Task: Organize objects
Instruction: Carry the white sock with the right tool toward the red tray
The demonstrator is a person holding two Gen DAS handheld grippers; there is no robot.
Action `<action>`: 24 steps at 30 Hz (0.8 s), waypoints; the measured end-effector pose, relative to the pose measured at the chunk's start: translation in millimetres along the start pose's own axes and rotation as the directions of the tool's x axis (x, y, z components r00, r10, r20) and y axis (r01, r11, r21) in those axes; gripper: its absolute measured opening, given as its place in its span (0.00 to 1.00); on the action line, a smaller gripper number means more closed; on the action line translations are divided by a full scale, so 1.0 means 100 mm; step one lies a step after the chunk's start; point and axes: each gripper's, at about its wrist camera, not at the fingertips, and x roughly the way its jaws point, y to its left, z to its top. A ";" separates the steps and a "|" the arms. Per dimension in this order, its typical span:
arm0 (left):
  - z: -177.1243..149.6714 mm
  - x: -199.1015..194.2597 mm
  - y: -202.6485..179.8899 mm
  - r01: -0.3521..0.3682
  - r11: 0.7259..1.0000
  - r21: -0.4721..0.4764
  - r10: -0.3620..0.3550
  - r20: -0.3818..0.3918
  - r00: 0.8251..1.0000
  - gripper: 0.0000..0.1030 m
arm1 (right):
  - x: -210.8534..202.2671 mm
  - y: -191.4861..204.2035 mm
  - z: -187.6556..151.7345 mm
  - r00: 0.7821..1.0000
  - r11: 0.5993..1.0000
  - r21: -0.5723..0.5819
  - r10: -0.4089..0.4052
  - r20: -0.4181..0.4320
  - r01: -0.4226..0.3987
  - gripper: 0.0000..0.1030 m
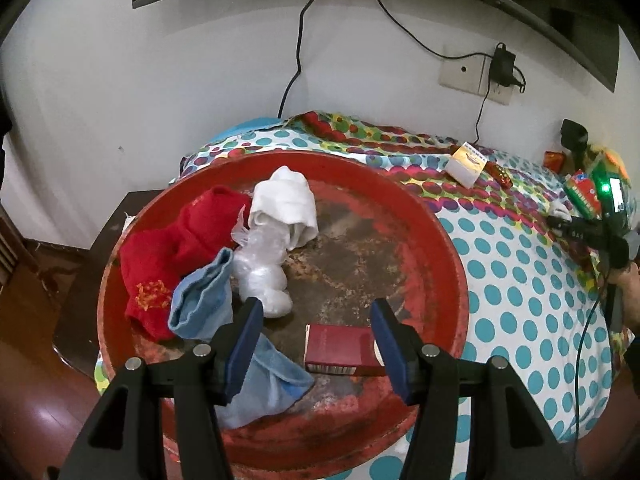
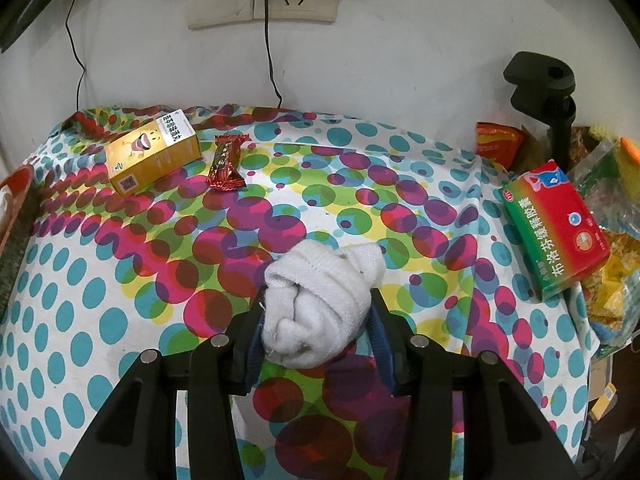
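A round red tray (image 1: pixel 432 216) holds a red sock (image 1: pixel 180 248), a white rolled sock (image 1: pixel 286 204), a blue sock (image 1: pixel 204 304), a clear plastic bag (image 1: pixel 262 264) and a dark red box (image 1: pixel 340 348). My left gripper (image 1: pixel 316 340) is open just above the dark red box, jaws on either side of it. My right gripper (image 2: pixel 316 332) is shut on a white rolled sock (image 2: pixel 320 300) over the dotted cloth (image 2: pixel 120 280). The right gripper also shows at the far right of the left wrist view (image 1: pixel 560 224).
On the cloth lie a yellow box (image 2: pixel 154 156), a red candy wrapper (image 2: pixel 226 164) and a red-green medicine box (image 2: pixel 556 228). Snack bags (image 2: pixel 612 216) and a black clamp (image 2: pixel 548 96) stand at the right edge. Wall sockets (image 2: pixel 264 0) with cables are behind.
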 end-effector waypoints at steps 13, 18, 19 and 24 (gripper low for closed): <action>-0.04 0.07 0.15 -0.003 1.000 -0.025 0.002 -0.014 1.000 0.56 | -0.13 -0.06 -0.07 0.993 0.993 -0.028 -0.116 -0.019 0.116 0.41; -0.05 0.08 0.25 0.032 0.997 -0.064 -0.033 -0.014 0.999 0.56 | -0.21 -0.03 -0.09 0.989 0.988 -0.050 -0.147 -0.031 0.146 0.40; -0.05 0.08 0.26 0.033 0.997 -0.069 -0.034 -0.014 0.999 0.56 | -0.22 0.00 -0.08 0.989 0.988 -0.051 -0.147 -0.028 0.146 0.40; -0.05 0.08 0.33 0.032 0.995 -0.095 -0.033 -0.012 0.999 0.56 | -0.40 0.06 -0.07 0.992 0.989 -0.073 -0.129 -0.003 0.129 0.39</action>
